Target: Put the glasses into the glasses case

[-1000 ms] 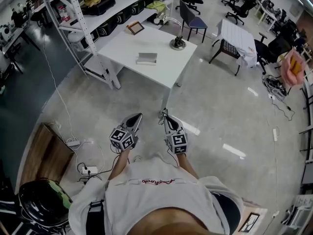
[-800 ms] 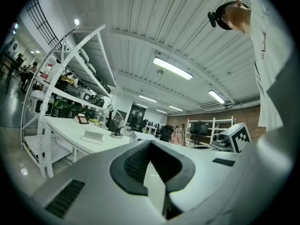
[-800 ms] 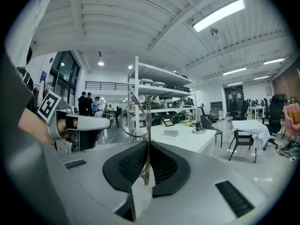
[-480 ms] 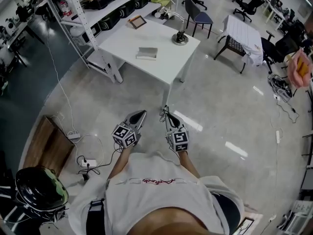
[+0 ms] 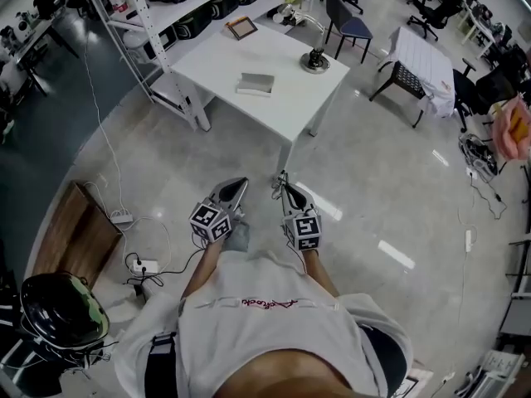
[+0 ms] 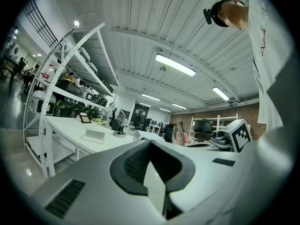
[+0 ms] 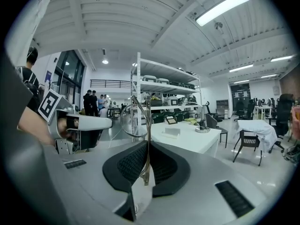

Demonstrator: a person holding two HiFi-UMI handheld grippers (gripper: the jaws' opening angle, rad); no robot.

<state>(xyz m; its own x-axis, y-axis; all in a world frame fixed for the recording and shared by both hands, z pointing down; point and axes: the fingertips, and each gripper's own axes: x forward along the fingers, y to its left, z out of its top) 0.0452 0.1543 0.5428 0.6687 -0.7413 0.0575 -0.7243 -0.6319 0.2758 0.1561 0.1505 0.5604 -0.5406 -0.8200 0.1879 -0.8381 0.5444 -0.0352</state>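
Note:
The glasses case (image 5: 255, 83) is a flat grey box lying on the white table (image 5: 290, 106) far ahead of me; it also shows as the case (image 6: 95, 135) in the left gripper view and the case (image 7: 172, 131) in the right gripper view. My right gripper (image 5: 282, 191) is shut on thin wire-framed glasses (image 7: 133, 120), with one temple pinched between the black pads (image 7: 161, 165) and the lens standing up above them. Beside it, my left gripper (image 5: 241, 183) is shut with nothing in it. Both point at the table from over the floor.
On the table stand a black object on a round base (image 5: 316, 59) and a picture frame (image 5: 241, 28). Metal shelving (image 5: 166, 7) runs behind it, and a chair (image 5: 348, 23) and a cloth-covered table (image 5: 419, 65) stand to the right. At the left are a wooden box (image 5: 75, 239), a power strip with cables (image 5: 137, 265) and a helmet (image 5: 62, 309).
The table looks slightly larger and the floor items at the left have slid up the head view. Both grippers keep side by side, the right still gripping the glasses.

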